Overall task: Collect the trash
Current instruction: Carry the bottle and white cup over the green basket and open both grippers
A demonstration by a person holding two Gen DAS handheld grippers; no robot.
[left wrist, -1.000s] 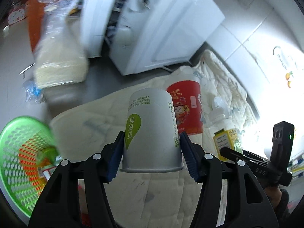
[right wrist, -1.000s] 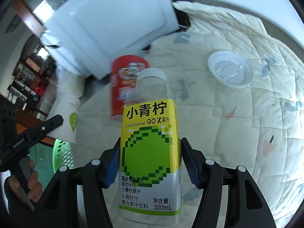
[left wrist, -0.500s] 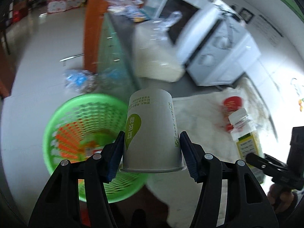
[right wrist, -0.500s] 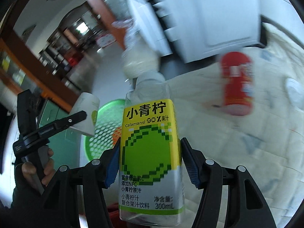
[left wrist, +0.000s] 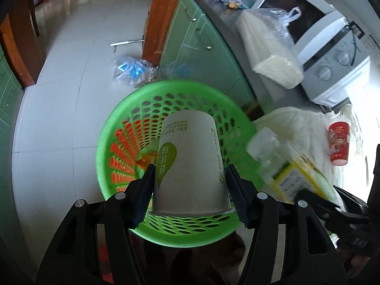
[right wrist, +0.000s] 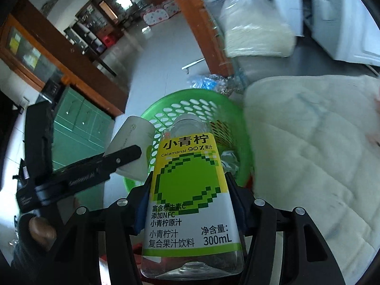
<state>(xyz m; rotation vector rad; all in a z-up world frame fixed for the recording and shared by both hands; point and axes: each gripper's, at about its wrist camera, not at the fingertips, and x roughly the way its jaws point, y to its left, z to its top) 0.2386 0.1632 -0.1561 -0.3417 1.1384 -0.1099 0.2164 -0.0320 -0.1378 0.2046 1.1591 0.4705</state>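
Pale floor tiles and a green-fronted cabinet (left wrist: 201,54) frame the scene, with a green perforated trash basket (left wrist: 118,140) standing on the floor beside the counter edge. Directly over the basket's mouth, the left tongs (left wrist: 190,190) hold an upside-down white paper cup (left wrist: 190,163) with a green leaf mark; their jaws are opening, though the blue pads still sit against the cup's sides. At four o'clock from the cup, the right tongs (right wrist: 187,201) are closing on a clear calamansi juice bottle (right wrist: 187,185) with a yellow-green label, poised over the basket's near rim. A quilted white cloth (right wrist: 308,147) covers the counter at three o'clock, carrying a red paper cup (left wrist: 338,142). Farther off, at one o'clock, sit a bagged white bundle (left wrist: 270,52) and a microwave oven (left wrist: 327,54). Crumpled plastic wrappers (left wrist: 133,68) lie on the floor at eleven o'clock.
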